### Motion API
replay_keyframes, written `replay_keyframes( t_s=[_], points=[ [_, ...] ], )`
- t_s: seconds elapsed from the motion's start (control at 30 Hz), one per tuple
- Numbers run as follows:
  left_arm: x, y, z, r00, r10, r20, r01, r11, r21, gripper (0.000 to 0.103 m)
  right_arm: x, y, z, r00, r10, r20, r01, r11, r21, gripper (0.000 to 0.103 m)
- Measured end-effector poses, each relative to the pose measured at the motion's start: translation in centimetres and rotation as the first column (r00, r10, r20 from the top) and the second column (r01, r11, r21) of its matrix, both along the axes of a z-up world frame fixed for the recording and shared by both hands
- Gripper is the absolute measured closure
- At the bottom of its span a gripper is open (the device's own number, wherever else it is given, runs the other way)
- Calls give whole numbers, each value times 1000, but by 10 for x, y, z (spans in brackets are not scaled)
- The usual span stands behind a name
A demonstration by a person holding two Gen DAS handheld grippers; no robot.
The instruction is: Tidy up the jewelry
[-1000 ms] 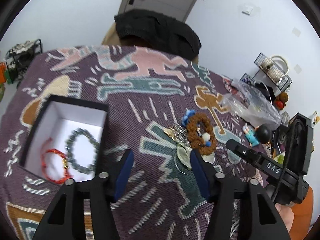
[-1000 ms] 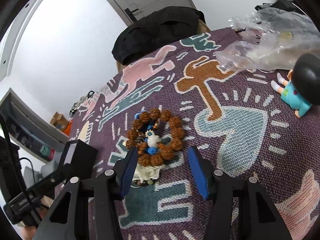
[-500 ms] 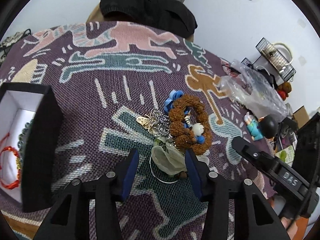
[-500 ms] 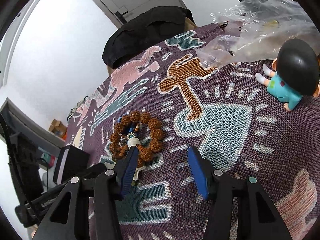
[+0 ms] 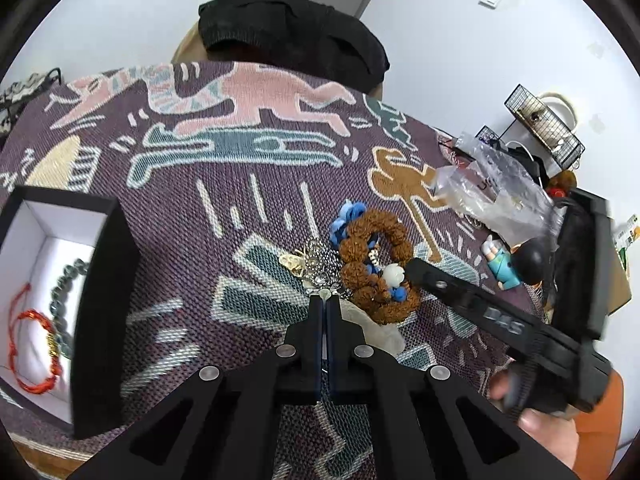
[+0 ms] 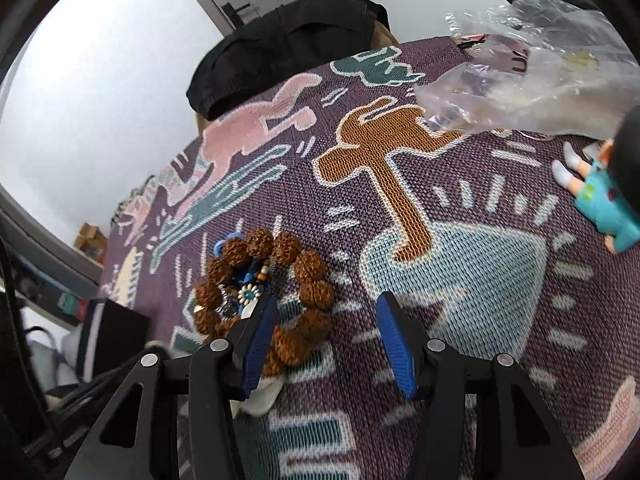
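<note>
- On the patterned cloth near the middle of the bench lies the jewelry pile: a brown seed-bead bracelet on top, a silvery chain piece and a blue cord at its edges, and a pale translucent piece underneath.
- Left gripper: its fingers are pressed together at the near edge of the pile, seemingly pinching something thin and pale at the tips; what exactly is caught I cannot tell.
- Right gripper: fingers spread apart, one of them overlapping the bracelet's near side, nothing held.
- Step in hand, as I judge it: picking one item out of the tangle. Next it needs lifting clear without dragging the neighbours, then carrying to the black box well to the left.
- That box already holds a red cord bracelet and a grey-green bead bracelet, both partly cut off by its wall.
- Behind the pile sit a clear plastic bag and a small figurine; the bag's contents are unreadable.
</note>
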State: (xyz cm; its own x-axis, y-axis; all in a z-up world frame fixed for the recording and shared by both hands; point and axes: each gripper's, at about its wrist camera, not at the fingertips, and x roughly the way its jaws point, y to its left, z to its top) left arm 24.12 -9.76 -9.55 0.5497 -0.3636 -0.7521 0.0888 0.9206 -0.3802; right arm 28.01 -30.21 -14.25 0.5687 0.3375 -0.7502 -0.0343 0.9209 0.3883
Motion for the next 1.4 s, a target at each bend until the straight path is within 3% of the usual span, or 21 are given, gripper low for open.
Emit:
replay_keyframes(
  t_s=[0.47,0.5,0.57,0.6,0.87,1.03,1.4],
  points=[
    [-7,18,28,998,28,62,-29,1000,12,102,19,24,0,1000,-6,-8,4,971,-238,55],
    [-8,19,29,997,31,66,-32,999,14,102,20,28,0,1000,2,-10,-4,964,-266,57],
    [-9,21,34,996,36,79,-37,999,15,102,19,33,1,1000,26,-11,-29,955,-296,71],
    [-10,23,36,996,37,83,-39,999,16,102,18,33,2,999,35,-11,-36,958,-286,82],
    [-16,33,50,992,44,116,-47,999,17,102,-4,14,18,998,50,44,-46,994,-95,83],
    [-22,37,58,990,42,135,-44,999,15,102,-19,13,38,992,81,102,-82,997,2,83],
    [-38,64,81,981,68,183,-71,997,10,102,-47,31,75,968,140,206,-157,986,65,83]
  ],
)
